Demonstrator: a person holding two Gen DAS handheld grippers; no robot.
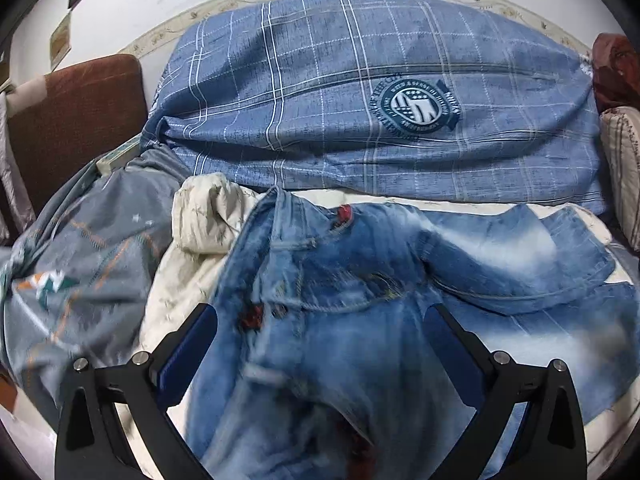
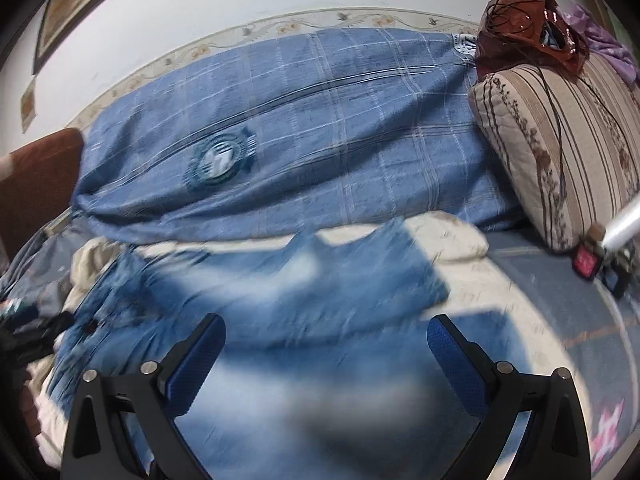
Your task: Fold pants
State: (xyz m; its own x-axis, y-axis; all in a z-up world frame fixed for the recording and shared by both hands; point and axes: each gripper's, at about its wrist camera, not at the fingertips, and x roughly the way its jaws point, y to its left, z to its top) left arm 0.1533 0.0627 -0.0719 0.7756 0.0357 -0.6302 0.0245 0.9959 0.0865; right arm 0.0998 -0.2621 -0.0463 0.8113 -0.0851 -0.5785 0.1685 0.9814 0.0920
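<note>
Faded blue jeans (image 1: 340, 280) lie rumpled on a cream quilt (image 1: 200, 216) on the bed, waistband toward the left, legs spread to the right. My left gripper (image 1: 320, 320) is open, its blue pads wide apart just above the waist and pocket area, holding nothing. In the right wrist view the jeans (image 2: 280, 288) appear blurred, leg cloth stretching across the bed. My right gripper (image 2: 326, 332) is open above the leg cloth, empty.
A large blue plaid duvet (image 1: 340, 92) is piled behind the jeans. A grey patterned sheet (image 1: 80, 264) lies left, a brown headboard (image 1: 68, 120) beyond. A striped pillow (image 2: 560, 152) with a dark red bag (image 2: 520, 28) stands right, small items (image 2: 592, 260) beside it.
</note>
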